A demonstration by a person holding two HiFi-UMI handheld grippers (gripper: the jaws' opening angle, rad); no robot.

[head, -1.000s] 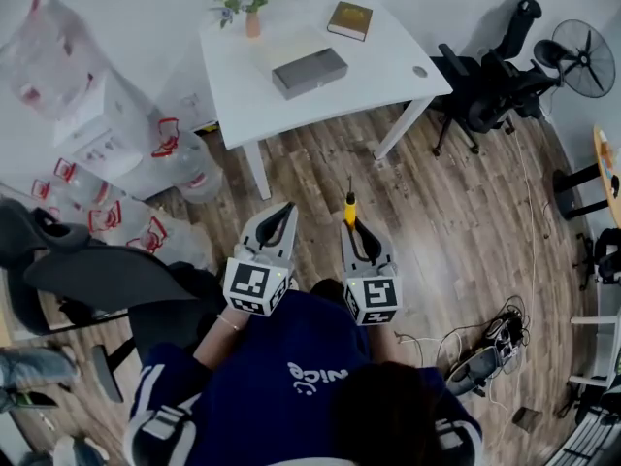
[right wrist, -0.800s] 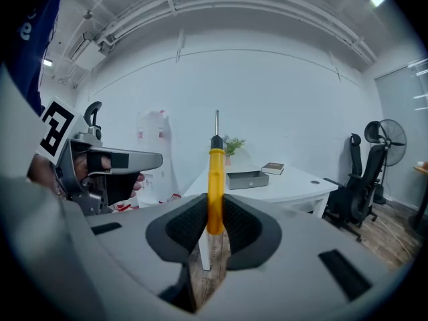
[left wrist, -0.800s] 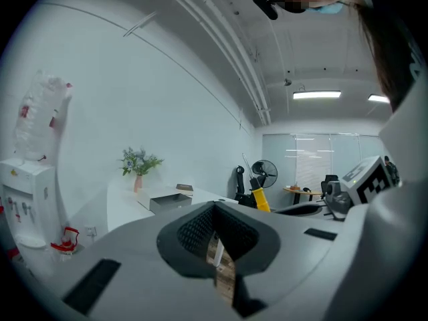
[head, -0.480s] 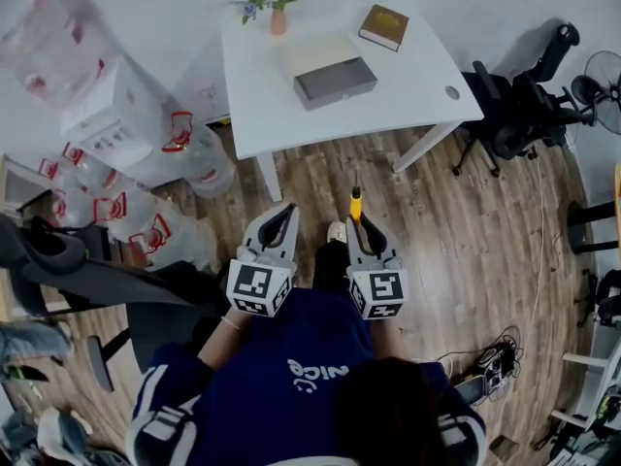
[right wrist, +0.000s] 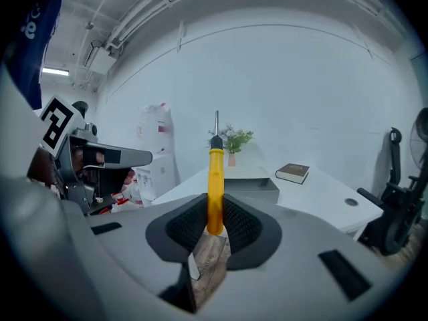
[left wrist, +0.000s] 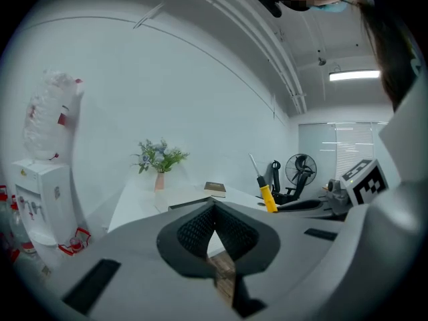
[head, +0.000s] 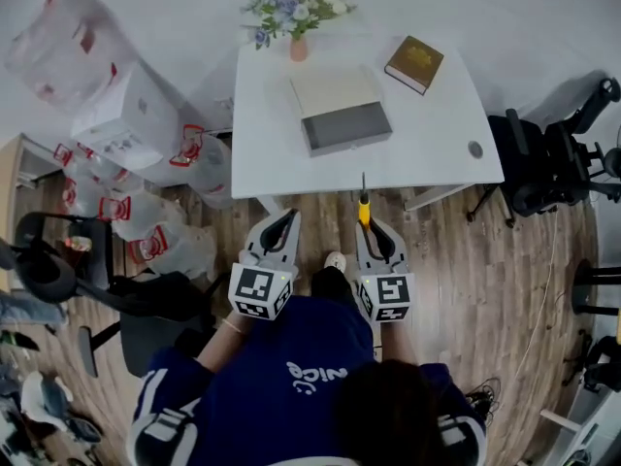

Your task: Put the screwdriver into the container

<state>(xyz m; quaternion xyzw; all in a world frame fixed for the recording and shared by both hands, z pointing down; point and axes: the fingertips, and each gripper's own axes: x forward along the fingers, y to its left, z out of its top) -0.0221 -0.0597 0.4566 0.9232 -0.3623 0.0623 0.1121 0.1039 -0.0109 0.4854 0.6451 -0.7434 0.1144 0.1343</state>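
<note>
A screwdriver [head: 364, 208] with a yellow handle and a thin metal shaft stands out forward from my right gripper [head: 368, 227], which is shut on the handle. In the right gripper view the handle [right wrist: 215, 186] sits upright between the black pads. The container, a grey open box [head: 345, 125], lies on the white table [head: 441, 139] ahead; the shaft's tip reaches the table's near edge in the head view. My left gripper [head: 288, 217] is alongside over the wooden floor, shut, with nothing in it [left wrist: 214, 206].
On the table are a brown book [head: 414, 63] and a vase of flowers [head: 298, 13]. A black office chair [head: 553, 158] stands right of the table. A water dispenser [head: 131, 115] and plastic bottles [head: 165, 231] crowd the left side, near a dark chair [head: 58, 265].
Both grippers and the person have moved forward toward the table, which now lies closer and lower in the head view. The screwdriver stays held in the right gripper.
</note>
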